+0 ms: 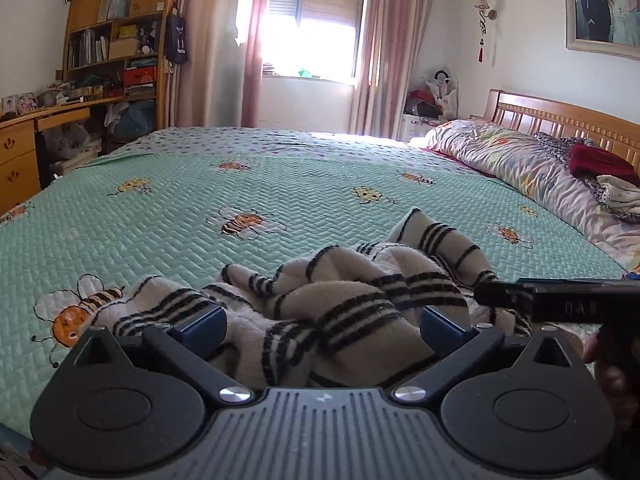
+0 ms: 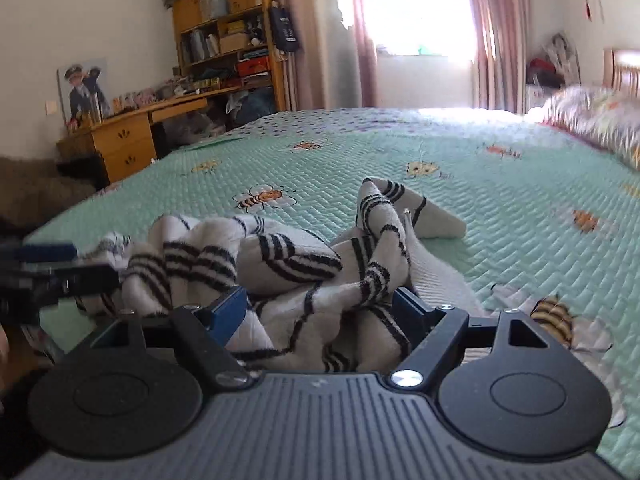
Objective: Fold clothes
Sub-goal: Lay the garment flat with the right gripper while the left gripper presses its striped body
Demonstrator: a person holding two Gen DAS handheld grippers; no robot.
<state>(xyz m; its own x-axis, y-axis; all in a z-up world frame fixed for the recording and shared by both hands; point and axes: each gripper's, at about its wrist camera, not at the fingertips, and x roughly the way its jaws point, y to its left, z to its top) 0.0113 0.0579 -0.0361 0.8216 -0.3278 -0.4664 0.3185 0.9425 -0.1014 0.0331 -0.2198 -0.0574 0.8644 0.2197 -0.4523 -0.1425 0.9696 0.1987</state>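
A crumpled white garment with black stripes (image 1: pixel 320 288) lies bunched on the near part of the green bee-print bedspread (image 1: pixel 240 184). My left gripper (image 1: pixel 322 326) stands open over its near edge, blue pads (image 1: pixel 204 326) wide apart with cloth heaped between them. In the right wrist view the same garment (image 2: pixel 288 256) rises in twisted folds. My right gripper (image 2: pixel 320 312) is open too, with folds lying between its pads (image 2: pixel 228 312). Each gripper appears in the other's view: the right gripper (image 1: pixel 500 294) enters from the right, the left gripper (image 2: pixel 60 260) from the left, blurred.
A rolled floral quilt (image 1: pixel 512 160) lies along the wooden headboard (image 1: pixel 560 116) with a pile of clothes (image 1: pixel 600 176) on it. Beyond the bed's left side stand a wooden desk (image 1: pixel 24 140) and a bookshelf (image 1: pixel 116 32). A curtained window (image 1: pixel 312 28) is at the back.
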